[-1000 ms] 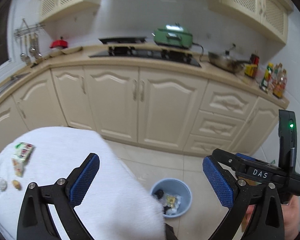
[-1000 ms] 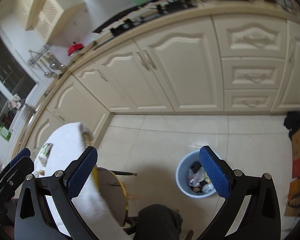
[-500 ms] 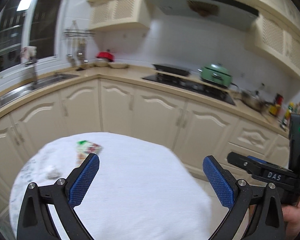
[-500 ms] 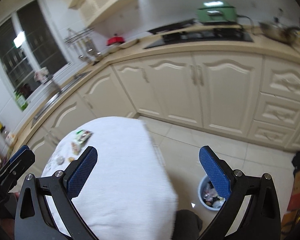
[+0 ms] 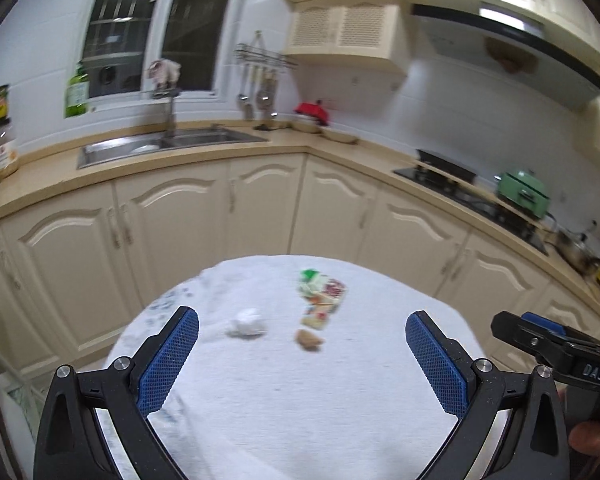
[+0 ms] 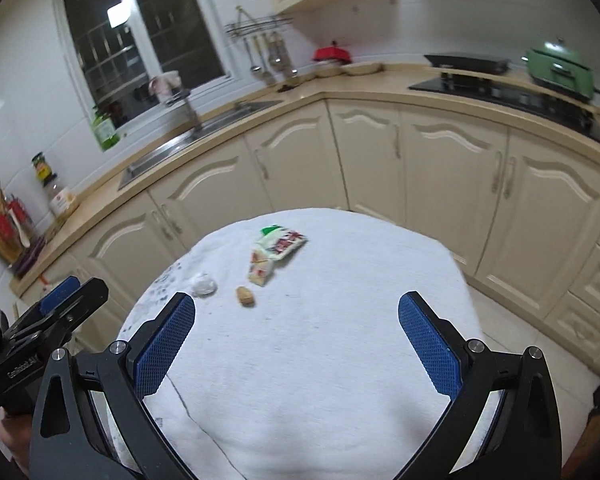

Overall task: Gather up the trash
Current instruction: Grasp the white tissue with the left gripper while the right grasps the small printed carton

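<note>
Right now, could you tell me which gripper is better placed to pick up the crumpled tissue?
Probably the left gripper. Both are open and empty, but the tissue lies toward the left side of the table, nearer its jaws than the right gripper.
</note>
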A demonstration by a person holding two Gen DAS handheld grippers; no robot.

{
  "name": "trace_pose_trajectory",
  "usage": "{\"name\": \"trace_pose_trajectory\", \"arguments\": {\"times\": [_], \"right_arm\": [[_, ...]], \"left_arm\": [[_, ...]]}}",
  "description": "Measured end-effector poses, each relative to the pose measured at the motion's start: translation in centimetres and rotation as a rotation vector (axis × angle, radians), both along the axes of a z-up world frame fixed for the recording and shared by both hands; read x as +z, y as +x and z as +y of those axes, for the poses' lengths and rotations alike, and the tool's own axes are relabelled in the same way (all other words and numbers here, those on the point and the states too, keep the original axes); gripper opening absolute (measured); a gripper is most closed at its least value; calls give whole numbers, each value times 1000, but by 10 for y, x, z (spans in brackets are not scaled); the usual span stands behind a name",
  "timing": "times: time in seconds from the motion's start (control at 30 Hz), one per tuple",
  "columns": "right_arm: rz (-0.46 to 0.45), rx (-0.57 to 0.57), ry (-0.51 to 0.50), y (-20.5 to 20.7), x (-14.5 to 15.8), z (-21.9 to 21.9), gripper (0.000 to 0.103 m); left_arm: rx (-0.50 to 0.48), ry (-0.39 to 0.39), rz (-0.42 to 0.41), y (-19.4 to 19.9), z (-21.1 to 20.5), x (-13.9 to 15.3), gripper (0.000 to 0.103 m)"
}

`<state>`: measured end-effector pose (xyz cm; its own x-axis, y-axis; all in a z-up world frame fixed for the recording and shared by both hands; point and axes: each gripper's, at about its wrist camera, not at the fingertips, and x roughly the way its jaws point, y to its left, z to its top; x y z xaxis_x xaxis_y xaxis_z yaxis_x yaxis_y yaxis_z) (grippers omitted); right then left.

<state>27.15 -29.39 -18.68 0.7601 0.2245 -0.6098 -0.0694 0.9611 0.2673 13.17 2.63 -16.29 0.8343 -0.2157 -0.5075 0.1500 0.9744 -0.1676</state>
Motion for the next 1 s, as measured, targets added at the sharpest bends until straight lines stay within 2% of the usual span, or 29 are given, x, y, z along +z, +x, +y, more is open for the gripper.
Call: {"name": "trace_pose_trajectory", "arguments": {"times": [0.2, 0.37, 0.5, 0.73, 0.8, 0.83, 0.87, 0.93, 1.0], "right_arm": [[30, 41, -27, 29, -13, 30, 103], [92, 38, -35, 65, -38, 42, 103], [140, 42, -38, 90, -59, 47, 103], [202, 49, -41, 133, -90, 58, 102], [219, 52, -32, 145, -99, 62, 100], [225, 53, -29, 149, -102, 64, 99], [233, 56, -28, 155, -107, 68, 99], [250, 63, -23, 164, -115, 73, 96], [262, 62, -16, 171, -123, 79, 93]], "left_arm": [[52, 17, 33, 20, 7, -13, 102], [64, 63, 95, 75, -1, -36, 102], [46, 91, 167, 135, 0, -60, 102], [30, 109, 265, 209, -3, -97, 94], [22, 104, 278, 228, -4, -103, 90], [11, 101, 292, 239, -5, -108, 81], [1, 93, 302, 247, -5, -114, 66], [-38, 50, 327, 262, -4, -122, 52], [-50, 44, 309, 271, -3, -122, 32]]}}
